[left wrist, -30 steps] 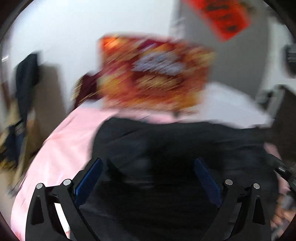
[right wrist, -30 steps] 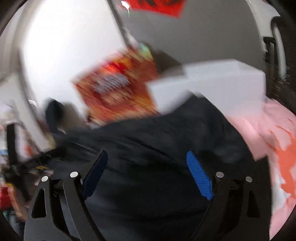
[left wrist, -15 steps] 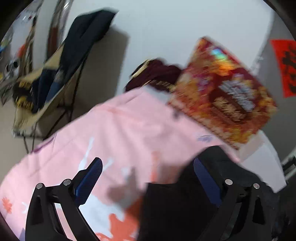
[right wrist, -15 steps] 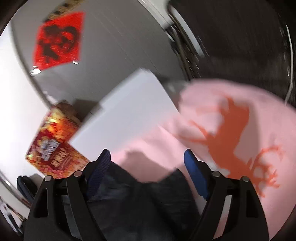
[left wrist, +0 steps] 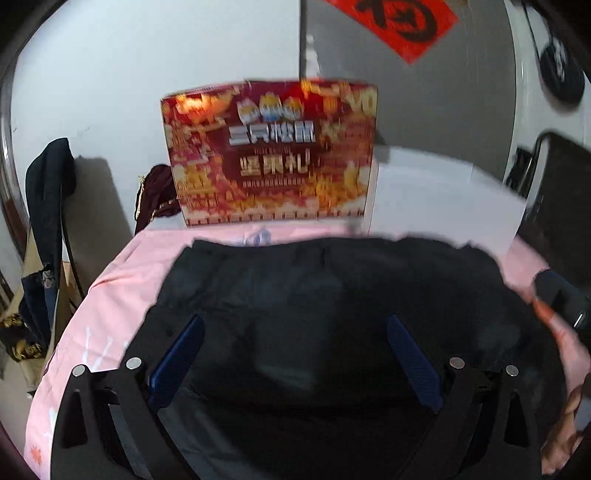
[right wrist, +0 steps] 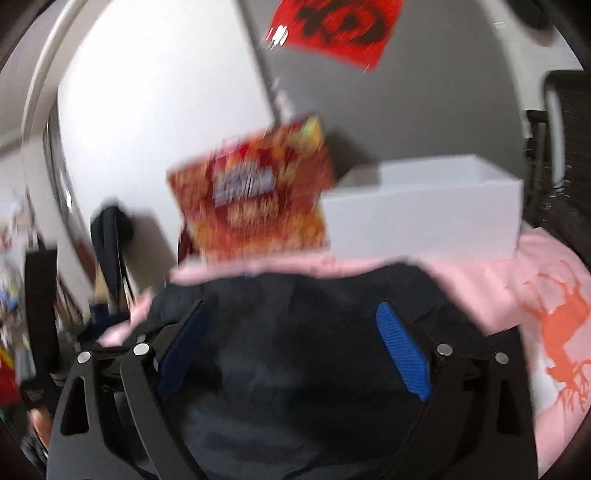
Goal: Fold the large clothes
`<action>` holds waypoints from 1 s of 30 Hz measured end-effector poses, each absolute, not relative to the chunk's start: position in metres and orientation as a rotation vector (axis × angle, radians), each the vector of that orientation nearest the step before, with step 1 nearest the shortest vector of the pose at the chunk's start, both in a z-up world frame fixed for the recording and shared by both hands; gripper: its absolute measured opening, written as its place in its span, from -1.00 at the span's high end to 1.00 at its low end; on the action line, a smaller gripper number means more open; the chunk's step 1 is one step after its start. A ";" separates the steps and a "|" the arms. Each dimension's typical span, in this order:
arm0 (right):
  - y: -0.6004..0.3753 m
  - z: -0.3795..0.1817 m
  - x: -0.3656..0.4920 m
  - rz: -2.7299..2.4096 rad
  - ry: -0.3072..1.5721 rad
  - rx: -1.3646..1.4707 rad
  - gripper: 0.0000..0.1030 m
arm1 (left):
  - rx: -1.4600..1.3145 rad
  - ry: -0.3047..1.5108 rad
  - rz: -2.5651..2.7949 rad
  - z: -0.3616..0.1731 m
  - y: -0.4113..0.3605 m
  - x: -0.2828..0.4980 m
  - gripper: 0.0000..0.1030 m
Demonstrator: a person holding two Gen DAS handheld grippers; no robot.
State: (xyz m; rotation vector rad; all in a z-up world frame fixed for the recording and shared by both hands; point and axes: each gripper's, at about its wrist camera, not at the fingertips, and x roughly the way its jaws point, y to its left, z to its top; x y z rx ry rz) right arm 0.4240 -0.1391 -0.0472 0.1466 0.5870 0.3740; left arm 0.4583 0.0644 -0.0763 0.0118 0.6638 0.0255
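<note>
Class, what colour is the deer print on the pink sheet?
Orange-red, on the pink sheet; the deer print shows best in the right wrist view.

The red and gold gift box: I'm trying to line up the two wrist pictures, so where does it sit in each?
Left wrist: the red and gold gift box stands upper centre, behind the black garment.
Right wrist: the box is left of centre, tilted and blurred, beside the white box.
Shared landmark: the red paper sign on the wall above.
</note>
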 end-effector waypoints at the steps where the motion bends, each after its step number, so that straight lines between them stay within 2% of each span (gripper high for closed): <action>1: -0.135 -0.059 0.429 0.364 0.623 0.122 -0.73 | 0.012 0.686 0.030 -0.087 0.066 0.463 -0.93; 4: -0.135 -0.104 0.449 0.338 0.735 0.111 -0.78 | -0.079 0.747 -0.016 -0.112 0.086 0.480 -0.93; 11: -0.129 -0.116 0.447 0.326 0.726 0.057 -0.79 | -0.089 0.736 -0.005 -0.112 0.096 0.476 -0.93; 15: -0.147 -0.101 0.440 0.288 0.694 0.112 -0.79 | -0.123 0.671 0.065 -0.094 0.114 0.458 -0.93; 22: -0.183 -0.043 0.395 0.260 0.512 0.236 -0.79 | -0.158 0.519 0.099 -0.053 0.142 0.406 -0.93; 26: -0.192 -0.021 0.362 0.249 0.433 0.221 -0.79 | -0.175 0.518 0.084 -0.048 0.149 0.378 -0.93; 30: -0.195 -0.020 0.332 0.254 0.416 0.201 -0.79 | -0.136 0.577 0.118 -0.066 0.155 0.353 -0.93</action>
